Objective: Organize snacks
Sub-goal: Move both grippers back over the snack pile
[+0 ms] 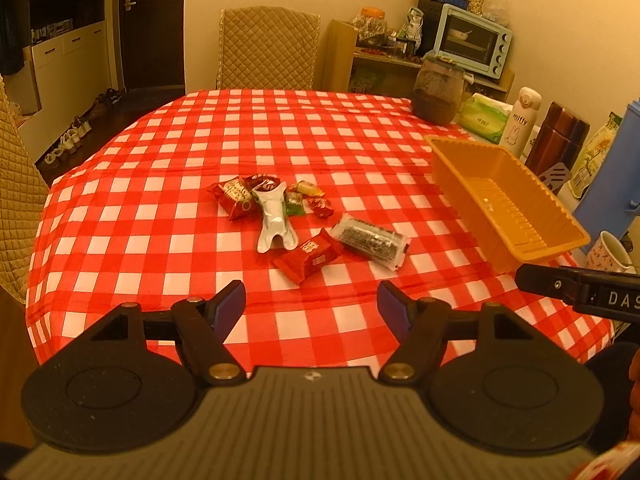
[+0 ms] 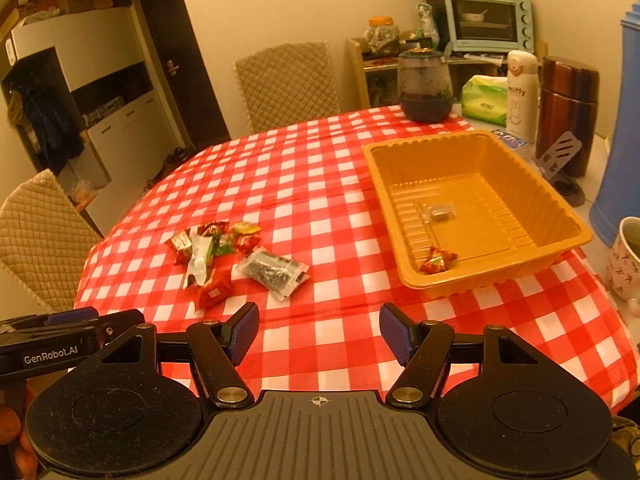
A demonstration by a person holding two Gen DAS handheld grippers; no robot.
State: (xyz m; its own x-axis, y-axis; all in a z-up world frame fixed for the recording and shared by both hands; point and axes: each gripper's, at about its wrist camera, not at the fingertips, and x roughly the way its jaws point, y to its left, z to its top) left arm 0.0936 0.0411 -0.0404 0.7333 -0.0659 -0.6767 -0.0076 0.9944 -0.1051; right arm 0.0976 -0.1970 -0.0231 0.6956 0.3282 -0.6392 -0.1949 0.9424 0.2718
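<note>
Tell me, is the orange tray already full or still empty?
Nearly empty. The orange tray holds only a red-wrapped candy and a small clear packet; its floor is mostly bare.

Wrapped snacks heaped on cloth, orange tray holding two

The left gripper points forward and tips down a bit. Its two blue pads stand apart, and nothing is between them. The right gripper is beside it, tipped down the same way. Its pads are apart too, with nothing in the gap. Each gripper peeks into the other's view.
</note>
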